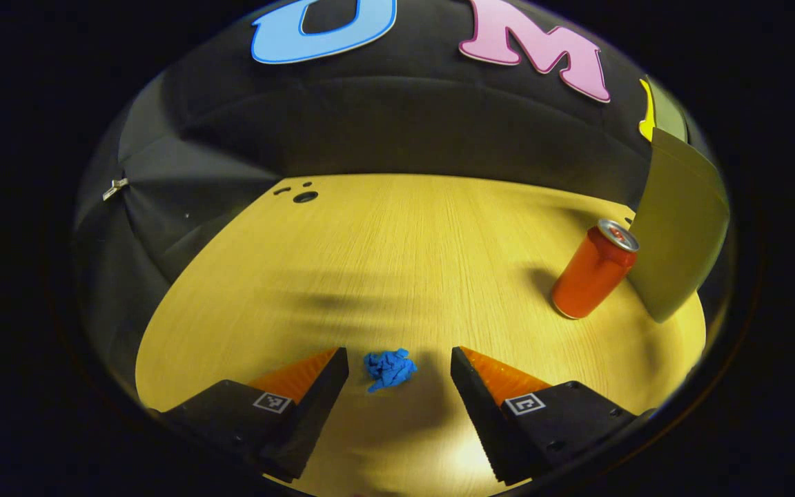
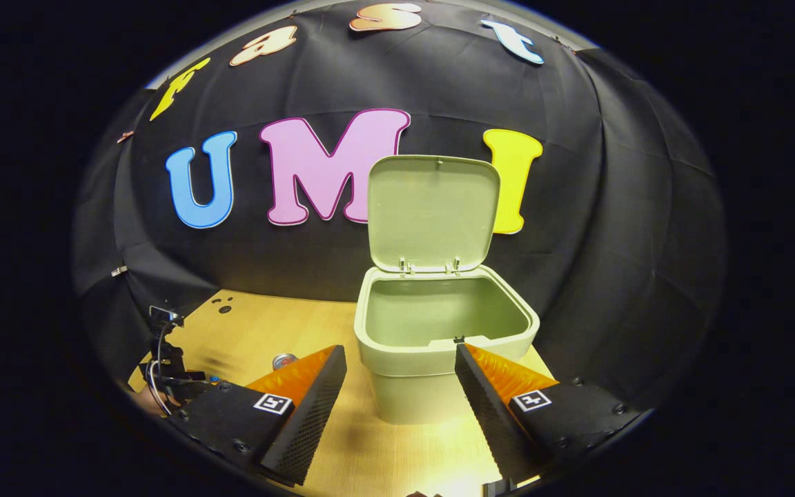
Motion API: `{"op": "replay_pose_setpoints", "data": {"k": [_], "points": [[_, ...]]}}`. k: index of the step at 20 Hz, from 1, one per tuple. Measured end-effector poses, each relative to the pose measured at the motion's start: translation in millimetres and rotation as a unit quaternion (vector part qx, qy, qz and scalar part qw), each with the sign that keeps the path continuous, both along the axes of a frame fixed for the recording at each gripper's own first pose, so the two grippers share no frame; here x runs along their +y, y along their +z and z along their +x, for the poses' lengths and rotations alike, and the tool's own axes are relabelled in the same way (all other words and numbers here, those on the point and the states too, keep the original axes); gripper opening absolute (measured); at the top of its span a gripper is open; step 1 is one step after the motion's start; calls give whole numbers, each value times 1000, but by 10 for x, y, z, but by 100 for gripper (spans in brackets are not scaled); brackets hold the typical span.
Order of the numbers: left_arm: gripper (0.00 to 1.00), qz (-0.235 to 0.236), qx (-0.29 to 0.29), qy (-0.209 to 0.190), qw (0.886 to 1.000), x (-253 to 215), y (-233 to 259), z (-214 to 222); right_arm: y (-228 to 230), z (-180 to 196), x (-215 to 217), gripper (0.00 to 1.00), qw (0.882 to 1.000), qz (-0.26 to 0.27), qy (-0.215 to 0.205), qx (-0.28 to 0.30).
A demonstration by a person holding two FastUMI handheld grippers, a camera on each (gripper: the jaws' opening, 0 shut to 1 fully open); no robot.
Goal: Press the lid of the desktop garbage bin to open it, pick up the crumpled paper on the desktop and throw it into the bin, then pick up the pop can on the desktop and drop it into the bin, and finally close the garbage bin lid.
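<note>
Left gripper (image 1: 399, 369) spread, paper (image 1: 389, 368) on desk dead between its tips, no long axis; can (image 1: 594, 270) upright well right; right gripper (image 2: 401, 373) spread, facing bin (image 2: 444, 345), lid (image 2: 432, 212) up

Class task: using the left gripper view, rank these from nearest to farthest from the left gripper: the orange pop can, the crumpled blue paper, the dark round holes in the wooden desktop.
1. Crumpled blue paper, lying between the open fingers of the left gripper.
2. Orange pop can, upright, farther off on the right.
3. Dark round holes in the wooden desktop, at the far edge, left of centre.
</note>
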State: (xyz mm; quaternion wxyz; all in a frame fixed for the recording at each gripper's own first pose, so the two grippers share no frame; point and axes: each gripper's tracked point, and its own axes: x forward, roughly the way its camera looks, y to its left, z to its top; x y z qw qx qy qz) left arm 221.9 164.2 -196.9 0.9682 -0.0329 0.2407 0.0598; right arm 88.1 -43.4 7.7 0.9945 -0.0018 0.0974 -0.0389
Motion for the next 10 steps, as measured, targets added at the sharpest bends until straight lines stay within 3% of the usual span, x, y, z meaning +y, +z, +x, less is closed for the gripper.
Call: {"op": "replay_pose_setpoints", "data": {"k": [6,10], "points": [[95,-8,14,4,1000,-15,-146,67,-89,-11,66,100,1000,-12,3,12],[81,4,15,-5,1000,-46,-159,111,-135,-67,100,100,1000,-12,-3,18]]}}
